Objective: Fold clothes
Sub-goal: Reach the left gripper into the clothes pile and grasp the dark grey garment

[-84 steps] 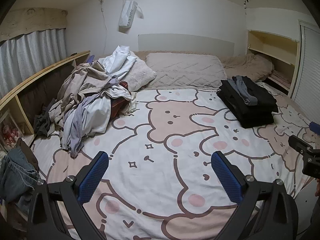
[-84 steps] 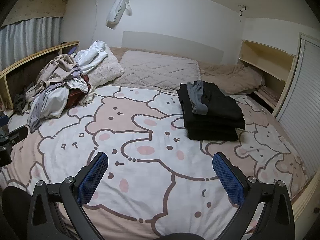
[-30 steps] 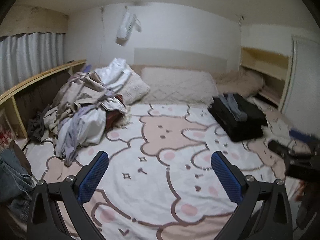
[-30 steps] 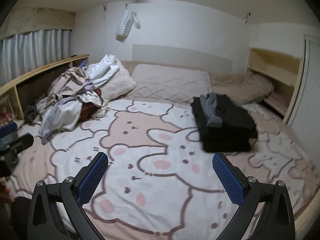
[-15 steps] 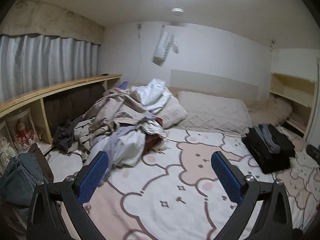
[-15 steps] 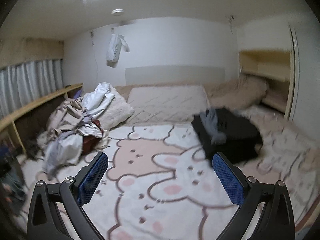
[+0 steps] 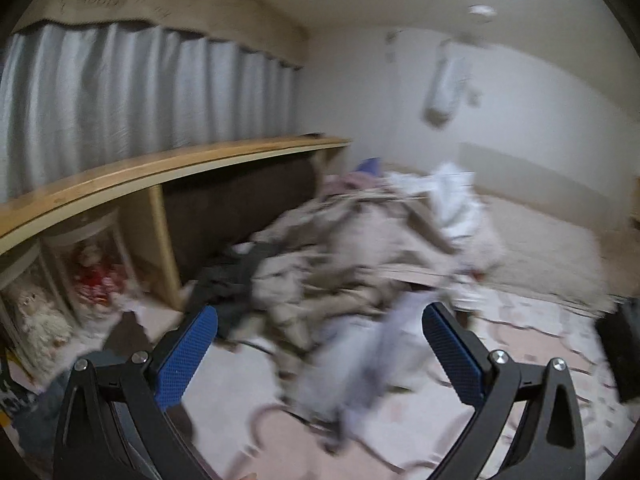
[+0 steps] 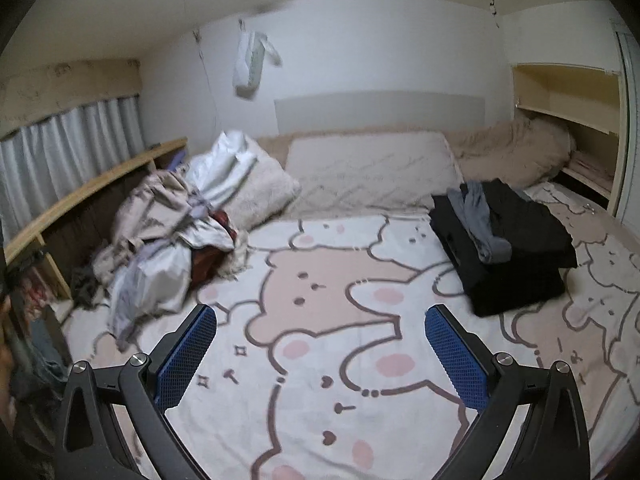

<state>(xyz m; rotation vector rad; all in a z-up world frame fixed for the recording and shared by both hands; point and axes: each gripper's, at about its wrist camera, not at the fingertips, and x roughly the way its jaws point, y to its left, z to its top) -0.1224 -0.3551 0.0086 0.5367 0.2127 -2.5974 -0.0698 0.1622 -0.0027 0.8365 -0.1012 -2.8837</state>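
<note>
A: Where are the clothes to fold?

B: The unfolded pile of clothes lies on the bed, at about ten o'clock from the right tool. It is beside the wooden shelf and it touches a fluffy pillow.

A: And the finished ones?

B: A dark folded stack sits at two o'clock, well apart from the pile, with a grey piece on top.

A: What do the tools do?

B: Both are spread wide and hold nothing. The left tool points to the pile, which fills its twelve o'clock, but this picture is blurred. The right tool hangs over the bear-pattern blanket.
</note>
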